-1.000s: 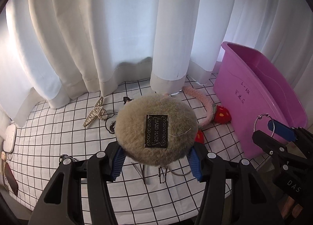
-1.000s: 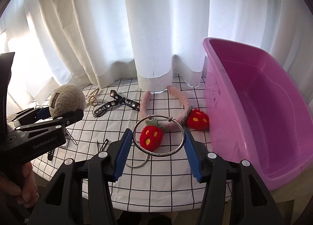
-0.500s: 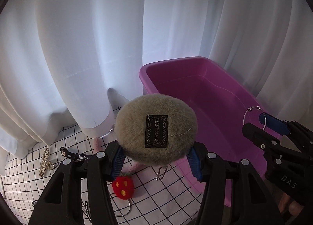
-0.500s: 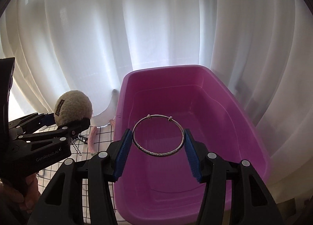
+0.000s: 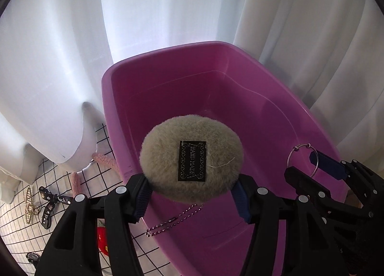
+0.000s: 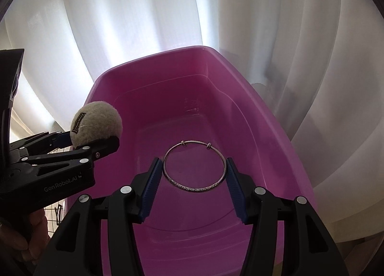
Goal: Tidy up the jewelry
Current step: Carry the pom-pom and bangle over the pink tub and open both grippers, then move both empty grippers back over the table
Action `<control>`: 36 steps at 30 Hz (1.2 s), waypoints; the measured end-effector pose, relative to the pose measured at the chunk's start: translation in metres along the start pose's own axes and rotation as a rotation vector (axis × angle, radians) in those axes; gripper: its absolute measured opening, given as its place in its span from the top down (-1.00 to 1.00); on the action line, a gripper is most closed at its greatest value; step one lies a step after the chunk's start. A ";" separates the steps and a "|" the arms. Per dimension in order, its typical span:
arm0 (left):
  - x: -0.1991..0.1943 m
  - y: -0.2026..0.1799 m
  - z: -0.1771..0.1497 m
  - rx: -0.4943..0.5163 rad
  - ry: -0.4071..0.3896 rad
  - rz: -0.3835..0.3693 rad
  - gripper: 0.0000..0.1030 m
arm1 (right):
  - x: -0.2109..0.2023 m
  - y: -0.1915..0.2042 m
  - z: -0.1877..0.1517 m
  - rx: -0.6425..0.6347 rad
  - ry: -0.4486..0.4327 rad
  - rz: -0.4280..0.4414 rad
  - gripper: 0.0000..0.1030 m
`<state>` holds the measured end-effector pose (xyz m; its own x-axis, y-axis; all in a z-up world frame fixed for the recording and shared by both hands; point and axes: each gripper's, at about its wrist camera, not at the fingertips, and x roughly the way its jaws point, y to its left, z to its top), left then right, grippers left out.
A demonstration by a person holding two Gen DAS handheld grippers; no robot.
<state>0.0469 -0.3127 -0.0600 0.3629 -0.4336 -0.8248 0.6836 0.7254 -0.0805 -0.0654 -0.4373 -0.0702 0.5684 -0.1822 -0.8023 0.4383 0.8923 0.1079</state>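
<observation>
Left wrist view: the left gripper [image 5: 192, 194] clamps the pom-pom [image 5: 191, 161], now over the tub [image 5: 168, 89] instead of beside it; its chain [image 5: 172, 220] dangles across the rim, and the cloth [image 5: 72, 223] has slid to the left edge.

Right wrist view: the right gripper [image 6: 194, 175] pinches the bangle [image 6: 194, 167], seemingly lower inside the tub than half a second ago.

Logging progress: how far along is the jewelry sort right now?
Done: nothing shows inside the pink bin yet. In hand: left gripper clamps the fuzzy pom-pom keychain, right gripper clamps the silver bangle, both above the bin. Left: release both, then the black bow clip, gold clip and strawberry headband on the checked cloth.
</observation>
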 end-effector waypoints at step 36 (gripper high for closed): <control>-0.062 0.037 -0.011 -0.079 -0.120 0.065 -0.56 | -0.031 0.030 0.000 -0.006 -0.073 0.019 -0.15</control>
<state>0.0428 -0.2533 -0.0174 0.4811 -0.4419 -0.7572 0.6060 0.7917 -0.0771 -0.0697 -0.4048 -0.0424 0.6259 -0.1943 -0.7553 0.4229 0.8983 0.1193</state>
